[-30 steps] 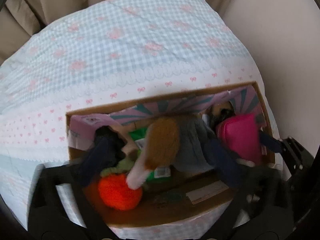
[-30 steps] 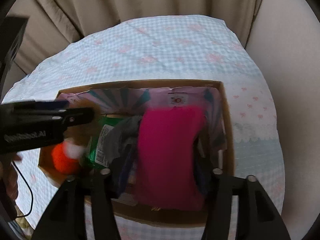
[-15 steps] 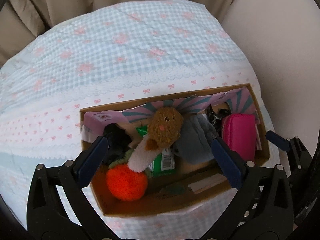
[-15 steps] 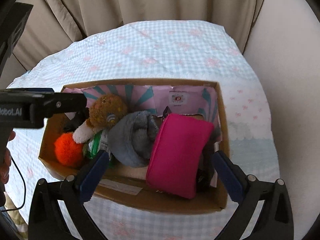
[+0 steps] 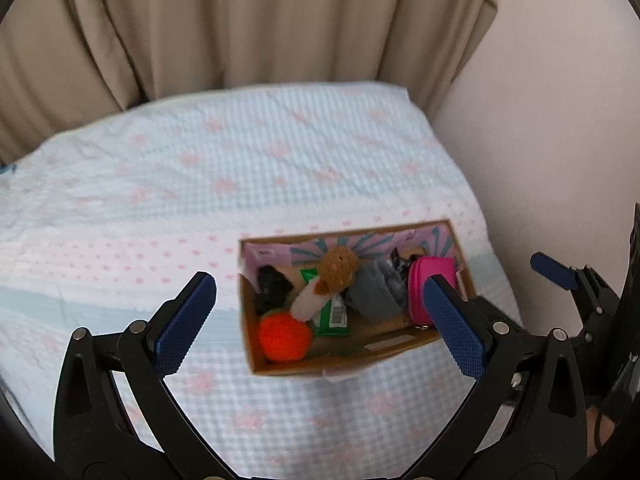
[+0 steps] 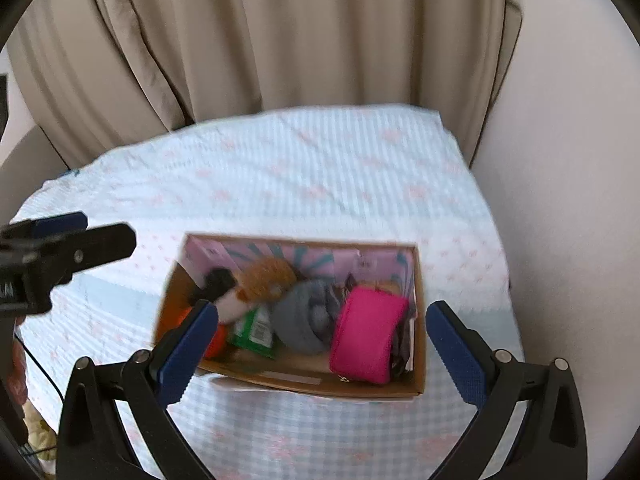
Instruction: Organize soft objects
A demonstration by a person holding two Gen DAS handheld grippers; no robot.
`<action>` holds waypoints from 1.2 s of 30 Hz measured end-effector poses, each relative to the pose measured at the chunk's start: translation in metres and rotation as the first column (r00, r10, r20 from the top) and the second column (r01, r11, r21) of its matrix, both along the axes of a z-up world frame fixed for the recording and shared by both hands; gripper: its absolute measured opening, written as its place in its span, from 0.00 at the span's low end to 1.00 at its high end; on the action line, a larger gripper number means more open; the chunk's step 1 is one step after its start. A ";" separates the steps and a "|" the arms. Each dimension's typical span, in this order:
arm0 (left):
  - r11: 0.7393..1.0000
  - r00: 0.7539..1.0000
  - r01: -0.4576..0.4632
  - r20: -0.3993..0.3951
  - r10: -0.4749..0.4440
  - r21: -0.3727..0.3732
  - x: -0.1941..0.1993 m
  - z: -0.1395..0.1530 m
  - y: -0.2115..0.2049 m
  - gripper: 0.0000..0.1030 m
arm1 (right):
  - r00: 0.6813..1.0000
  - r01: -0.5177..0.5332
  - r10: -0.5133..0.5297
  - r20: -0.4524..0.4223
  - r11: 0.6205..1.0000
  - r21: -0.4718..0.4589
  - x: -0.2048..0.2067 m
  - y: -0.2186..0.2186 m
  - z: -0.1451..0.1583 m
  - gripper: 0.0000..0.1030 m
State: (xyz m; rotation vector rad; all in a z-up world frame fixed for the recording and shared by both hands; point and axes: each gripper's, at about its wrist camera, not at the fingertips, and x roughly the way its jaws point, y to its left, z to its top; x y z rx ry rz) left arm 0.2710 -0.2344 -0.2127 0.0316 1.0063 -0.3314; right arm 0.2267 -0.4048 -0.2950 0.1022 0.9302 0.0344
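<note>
A cardboard box [image 5: 344, 364] [image 6: 296, 380] sits on the bed. It holds an orange pompom [image 5: 284, 338], a brown plush toy [image 5: 338, 268] [image 6: 266, 280], a grey soft item [image 5: 372, 298] [image 6: 304, 320], a pink pouch [image 5: 420, 280] [image 6: 366, 334], a green packet [image 5: 332, 314] [image 6: 256, 328] and a black item [image 5: 272, 282]. My left gripper [image 5: 320, 316] is open and empty, above and in front of the box. My right gripper [image 6: 324, 340] is open and empty, also raised over the box's near side.
The bed has a blue gingham cover with pink flowers [image 5: 224, 176] [image 6: 304, 176]. Beige curtains [image 5: 240, 24] hang behind it. A pale wall [image 6: 568, 200] runs along the right side. The other gripper shows at each view's edge.
Both grippers have pulled up and back from the box, open and empty. The plush toy and pink pouch now lie in the box.
</note>
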 end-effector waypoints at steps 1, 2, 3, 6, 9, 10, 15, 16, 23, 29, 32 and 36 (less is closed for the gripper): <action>1.000 1.000 -0.010 0.023 0.010 -0.005 -0.007 0.014 0.007 1.00 | 1.000 0.001 -0.001 0.011 1.000 -0.001 -0.003 0.002 0.009 1.00; 1.000 0.999 -0.022 0.046 0.022 -0.013 -0.015 0.029 0.016 1.00 | 0.999 0.004 -0.004 0.033 1.000 -0.009 -0.007 0.007 0.027 1.00; 0.999 0.997 -0.031 0.064 0.032 -0.021 -0.020 0.041 0.023 1.00 | 0.999 0.009 -0.008 0.051 1.000 -0.015 -0.011 0.011 0.041 1.00; 0.996 0.988 -0.077 0.132 0.082 -0.043 -0.042 0.082 0.053 1.00 | 0.994 0.016 -0.015 0.106 1.000 -0.011 -0.022 0.022 0.079 1.00; 0.992 0.974 -0.110 0.192 0.119 -0.061 -0.063 0.113 0.081 1.00 | 0.985 0.018 -0.016 0.170 1.000 -0.011 -0.037 0.037 0.122 1.00; 0.991 0.968 -0.122 0.214 0.133 -0.063 -0.071 0.124 0.090 1.00 | 0.982 0.018 -0.015 0.191 1.000 -0.011 -0.042 0.042 0.134 1.00; 0.983 0.930 -0.159 0.320 0.180 -0.088 -0.112 0.166 0.132 1.00 | 0.954 0.019 -0.010 0.299 0.999 -0.026 -0.077 0.076 0.194 1.00; 0.982 0.918 -0.159 0.350 0.186 -0.105 -0.122 0.175 0.140 1.00 | 0.949 0.019 -0.009 0.314 0.999 -0.028 -0.082 0.082 0.201 1.00; 0.981 0.867 -0.164 0.460 0.193 -0.102 -0.165 0.214 0.170 1.00 | 0.912 0.062 -0.049 0.407 0.998 -0.020 -0.122 0.113 0.237 1.00; 0.984 0.856 -0.153 0.485 0.178 -0.091 -0.183 0.215 0.181 1.00 | 0.898 0.094 -0.068 0.436 0.995 -0.038 -0.142 0.127 0.238 1.00; 0.984 0.860 -0.150 0.480 0.176 -0.091 -0.184 0.213 0.182 1.00 | 0.894 0.106 -0.075 0.441 0.993 -0.046 -0.149 0.131 0.240 1.00; 0.984 0.854 -0.147 0.489 0.178 -0.101 -0.188 0.215 0.184 1.00 | 0.888 0.115 -0.081 0.452 0.992 -0.049 -0.151 0.132 0.245 1.00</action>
